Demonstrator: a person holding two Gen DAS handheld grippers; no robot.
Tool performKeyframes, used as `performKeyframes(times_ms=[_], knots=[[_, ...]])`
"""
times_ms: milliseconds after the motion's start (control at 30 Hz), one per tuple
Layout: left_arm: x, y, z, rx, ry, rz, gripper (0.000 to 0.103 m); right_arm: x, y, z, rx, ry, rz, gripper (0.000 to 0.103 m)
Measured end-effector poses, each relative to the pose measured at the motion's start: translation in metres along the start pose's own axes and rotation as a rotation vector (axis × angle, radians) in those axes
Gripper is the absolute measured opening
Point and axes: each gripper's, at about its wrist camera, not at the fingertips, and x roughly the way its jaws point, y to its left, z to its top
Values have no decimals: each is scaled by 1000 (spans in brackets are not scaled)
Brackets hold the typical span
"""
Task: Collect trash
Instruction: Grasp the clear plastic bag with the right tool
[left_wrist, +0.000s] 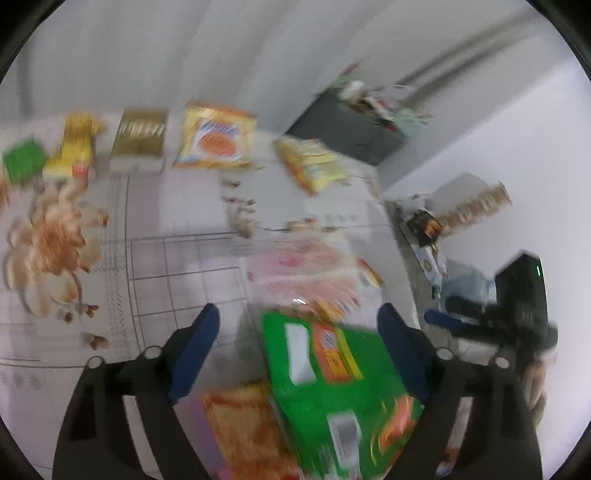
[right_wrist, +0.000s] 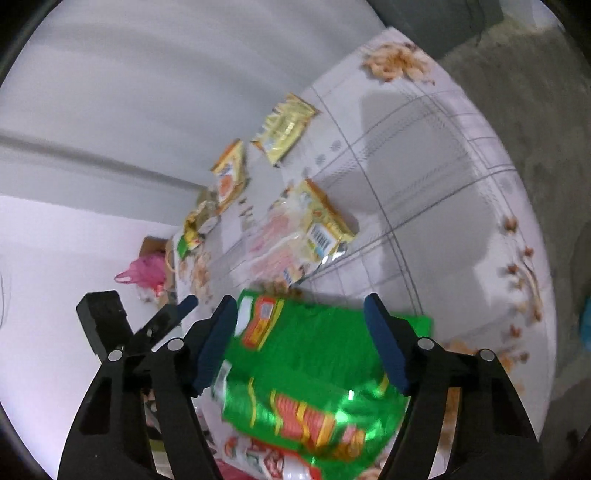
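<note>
Our left gripper and right gripper share black cut-out frames, silver pivot screws and dark blue finger pads

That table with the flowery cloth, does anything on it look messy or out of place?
Yes. Empty snack wrappers lie scattered over the tablecloth: a green wrapper nearest, crumpled, a gold one and an orange one farther back.

Green wrapper: glossy foil-like plastic, crinkled, catching glare. Gold packet: shiny metallic film. Desk covered in smooth printed cloth; fingers matt blue, on black plastic frames.
</note>
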Motion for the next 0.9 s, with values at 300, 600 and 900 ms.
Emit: performKeyframes(times_ms=[300,600,900], knots=[[55,23,17,-132,134,-26,59,35,-7,23,43,35,-68,59],[65,21,25,-129,144,-30,32,56,-12,33,60,54,-40,42],[67,25,22,-125,117,-43,2,68,-10,31,53,79,-30,17]])
